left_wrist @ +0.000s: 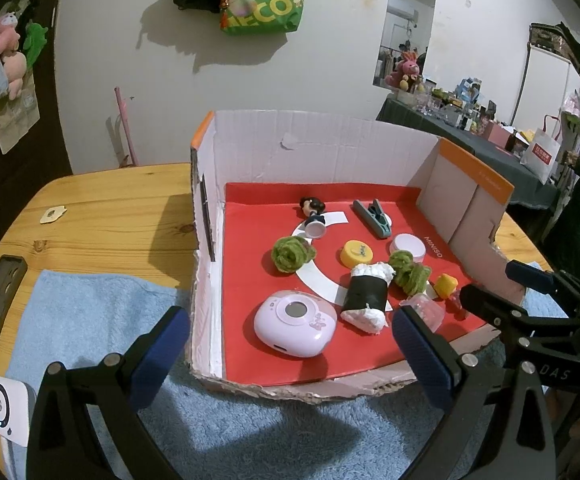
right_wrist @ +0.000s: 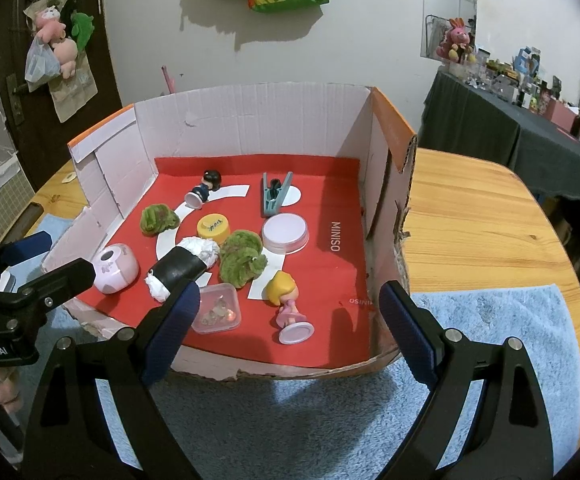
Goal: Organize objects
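Beyond both spread, empty tools: box of toys.

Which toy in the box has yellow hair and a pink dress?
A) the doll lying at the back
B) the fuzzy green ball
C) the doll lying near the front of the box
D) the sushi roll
C: the yellow-haired doll in pink lies on its side near the front edge of the cardboard box, while the doll at the back has dark hair.

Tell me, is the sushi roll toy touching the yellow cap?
Apart. The right wrist view shows red mat between the sushi roll toy and the yellow cap.
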Motion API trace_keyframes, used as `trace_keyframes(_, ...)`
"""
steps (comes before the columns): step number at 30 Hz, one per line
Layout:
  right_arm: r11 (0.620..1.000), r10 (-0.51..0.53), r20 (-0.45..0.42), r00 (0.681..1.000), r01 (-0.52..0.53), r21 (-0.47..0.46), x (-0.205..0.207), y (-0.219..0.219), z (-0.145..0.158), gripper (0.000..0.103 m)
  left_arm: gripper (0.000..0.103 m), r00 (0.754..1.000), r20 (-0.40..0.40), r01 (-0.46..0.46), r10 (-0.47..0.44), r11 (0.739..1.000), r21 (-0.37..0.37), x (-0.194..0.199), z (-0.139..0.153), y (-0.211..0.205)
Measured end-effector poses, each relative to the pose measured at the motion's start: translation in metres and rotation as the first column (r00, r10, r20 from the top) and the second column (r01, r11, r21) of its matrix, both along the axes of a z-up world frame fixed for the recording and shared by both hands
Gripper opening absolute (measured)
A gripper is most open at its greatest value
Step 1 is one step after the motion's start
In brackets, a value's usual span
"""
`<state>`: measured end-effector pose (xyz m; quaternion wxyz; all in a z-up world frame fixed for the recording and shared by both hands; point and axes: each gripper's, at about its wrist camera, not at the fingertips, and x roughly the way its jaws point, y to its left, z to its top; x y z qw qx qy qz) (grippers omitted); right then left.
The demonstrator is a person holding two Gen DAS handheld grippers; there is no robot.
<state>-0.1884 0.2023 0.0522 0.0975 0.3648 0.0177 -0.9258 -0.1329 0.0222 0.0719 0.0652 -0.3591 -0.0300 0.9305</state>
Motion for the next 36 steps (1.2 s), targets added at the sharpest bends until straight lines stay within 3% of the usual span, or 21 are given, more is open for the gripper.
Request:
trace_keyframes(22,1.0,0.001,0.001,1.0,-0.001,-0.002,0.004,0.0,0.003,0.092,0.103,1.0,-0.005,0.01,-0.01,1.0,0.003,0.002,0.001,0.001)
trace_keyframes(36,1.0,-0.005,-0.051,0.999,0.004,-0.014,0.028,0.004,0.032,0.092,0.103,0.998,-0.065,0.015,-0.014,1.0,0.01,0.026,0.028,-0.004)
